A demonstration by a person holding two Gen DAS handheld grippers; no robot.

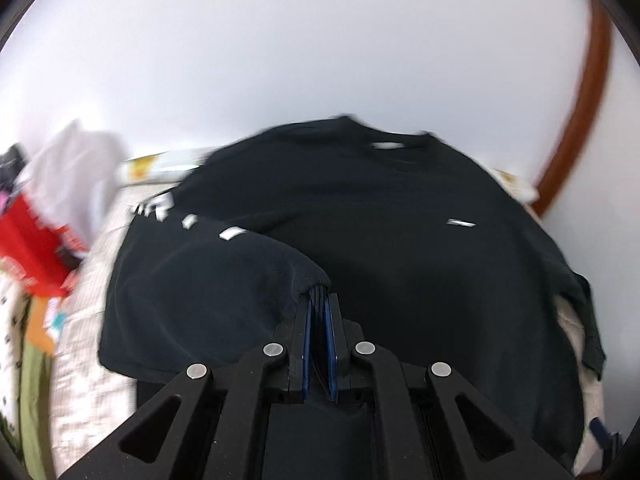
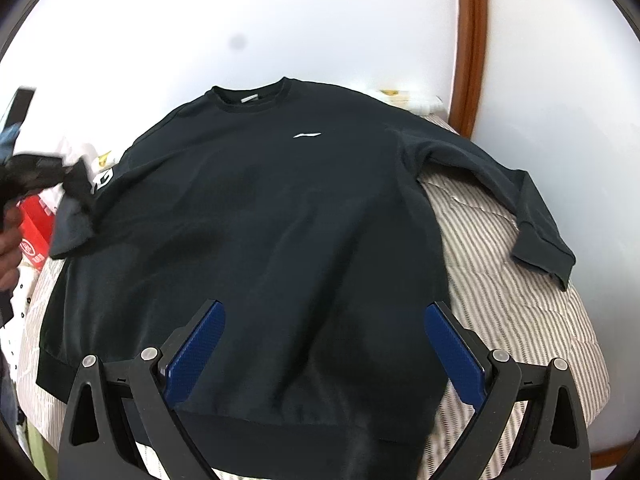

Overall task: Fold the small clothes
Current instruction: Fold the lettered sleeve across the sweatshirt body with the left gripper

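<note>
A black long-sleeved sweatshirt (image 2: 280, 208) with a small white chest logo lies face up on a striped bed cover (image 2: 500, 292). Its right sleeve (image 2: 532, 224) is spread out to the side. My left gripper (image 1: 319, 300) is shut on the left sleeve's cuff (image 1: 224, 280) and holds it lifted over the sweatshirt's body (image 1: 400, 240); it shows blurred at the left of the right wrist view (image 2: 48, 184). My right gripper (image 2: 324, 324) is open and empty, hovering over the sweatshirt's lower part near the hem.
A red box (image 1: 28, 248) and white cloth (image 1: 72, 168) lie at the bed's left side. A brown wooden frame (image 2: 468, 48) runs up the white wall behind the bed. Printed pillows (image 1: 160, 164) lie along the far edge.
</note>
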